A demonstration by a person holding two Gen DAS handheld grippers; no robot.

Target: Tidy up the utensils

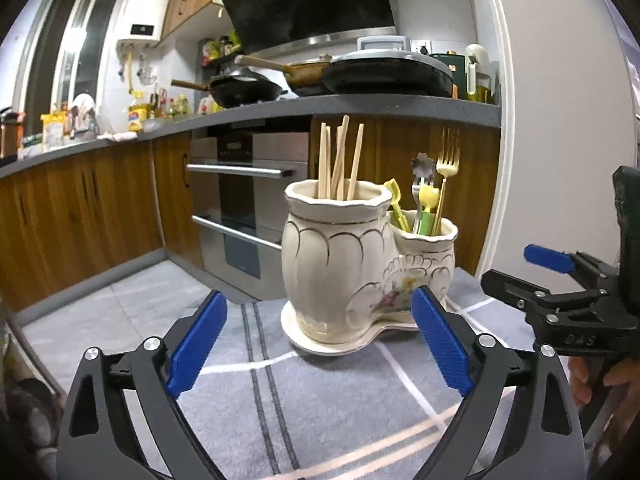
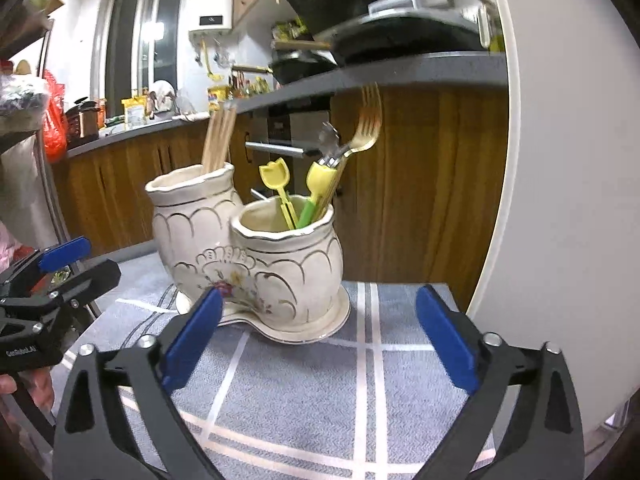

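A cream ceramic double utensil holder (image 1: 344,256) (image 2: 256,256) stands on its saucer on a grey striped cloth. Its taller pot holds several wooden chopsticks (image 1: 340,160) (image 2: 218,140). Its shorter pot holds a gold fork (image 1: 447,164) (image 2: 366,124), a silver utensil and yellow-green plastic utensils (image 1: 426,204) (image 2: 280,188). My left gripper (image 1: 320,344) is open and empty just in front of the holder. My right gripper (image 2: 320,340) is open and empty, also just short of the holder. Each gripper shows at the edge of the other's view: the right one (image 1: 556,280), the left one (image 2: 52,276).
The grey cloth (image 1: 320,408) covers a small table. Behind are wooden kitchen cabinets, an oven (image 1: 244,204) and a counter with pans (image 1: 360,76). A white rounded panel (image 2: 560,160) rises close on the right.
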